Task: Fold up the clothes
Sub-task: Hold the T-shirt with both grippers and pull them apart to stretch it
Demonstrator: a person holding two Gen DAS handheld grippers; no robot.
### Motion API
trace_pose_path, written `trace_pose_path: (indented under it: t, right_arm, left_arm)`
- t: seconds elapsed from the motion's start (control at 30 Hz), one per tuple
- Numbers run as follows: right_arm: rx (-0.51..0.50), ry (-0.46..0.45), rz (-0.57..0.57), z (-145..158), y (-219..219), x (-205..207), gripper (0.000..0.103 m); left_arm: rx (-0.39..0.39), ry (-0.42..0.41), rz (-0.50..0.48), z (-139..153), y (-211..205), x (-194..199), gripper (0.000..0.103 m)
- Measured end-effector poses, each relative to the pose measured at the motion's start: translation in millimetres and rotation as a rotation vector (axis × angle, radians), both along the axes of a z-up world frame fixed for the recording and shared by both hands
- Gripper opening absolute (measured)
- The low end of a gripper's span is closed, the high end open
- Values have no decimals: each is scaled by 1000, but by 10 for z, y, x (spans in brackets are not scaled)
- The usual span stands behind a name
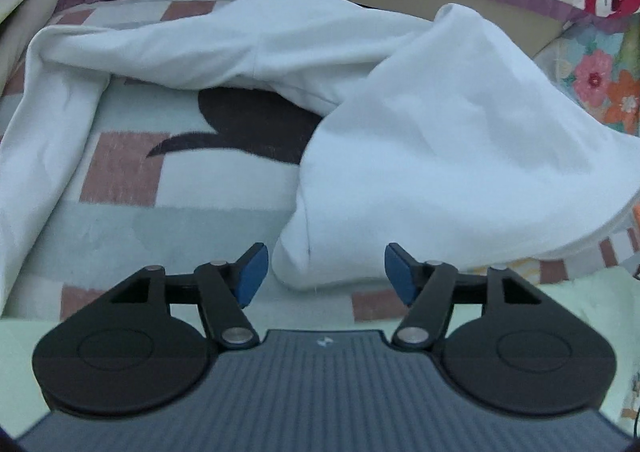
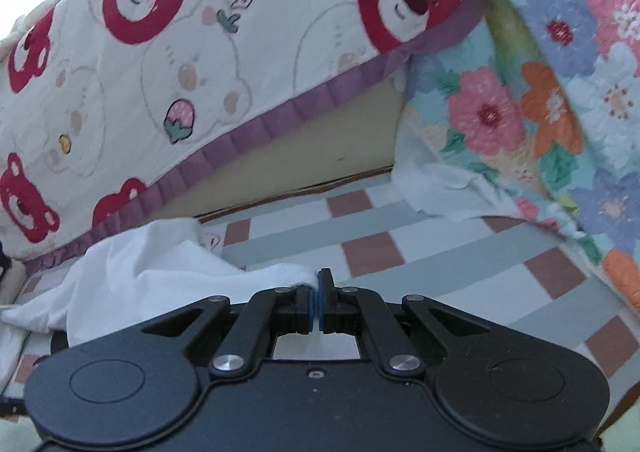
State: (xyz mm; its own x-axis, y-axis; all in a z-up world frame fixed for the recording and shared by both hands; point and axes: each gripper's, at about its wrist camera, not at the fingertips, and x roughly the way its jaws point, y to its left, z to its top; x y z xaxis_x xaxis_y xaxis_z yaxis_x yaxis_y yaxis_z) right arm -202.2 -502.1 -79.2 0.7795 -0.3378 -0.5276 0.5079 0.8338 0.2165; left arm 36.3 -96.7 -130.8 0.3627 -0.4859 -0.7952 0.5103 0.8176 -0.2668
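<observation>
White garment (image 1: 400,140) spread loosely over checked blanket (image 1: 192,220), bunched and partly lifted at right side of left wrist view. Left gripper (image 1: 325,270) released: blue fingers (image 1: 251,272) set wide apart, low over blanket, one rounded fold of garment lying just between and ahead of them. Right gripper (image 2: 319,298) clenched on an edge of white garment (image 2: 152,256), cloth trailing off to left. Bear-print cover (image 2: 160,72) and floral quilt (image 2: 560,92) standing behind.
</observation>
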Motion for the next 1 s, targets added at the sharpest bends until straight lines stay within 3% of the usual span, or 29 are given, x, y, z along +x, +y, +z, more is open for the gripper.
trace_pose_path:
  t: [0.1, 0.17, 0.2, 0.23, 0.4, 0.57, 0.7, 1.0]
  right_arm:
    - [0, 19, 35, -119, 32, 45, 2]
    - [-3, 33, 57, -173, 51, 76, 2]
    - [-6, 41, 71, -185, 62, 90, 2]
    - [-10, 48, 85, -196, 74, 105, 2]
    - [-46, 67, 145, -168, 128, 148, 2]
    - [-65, 6, 142, 108, 111, 59, 2]
    - [-76, -61, 217, 426, 166, -105, 2]
    - [-34, -154, 349, 1092, 454, -773, 2]
  left_arm:
    - [-23, 34, 7, -89, -87, 83, 69]
    - [-18, 114, 19, -220, -162, 197, 57]
    - [2, 116, 25, -242, -203, 219, 36]
    - [37, 77, 1, -208, -259, 201, 7]
    - [150, -252, -137, 285, -433, -198, 7]
    - [138, -418, -105, 854, -336, -447, 7]
    - [117, -466, -83, 1208, -159, -607, 7]
    - [41, -461, -34, 1652, 442, -1068, 7]
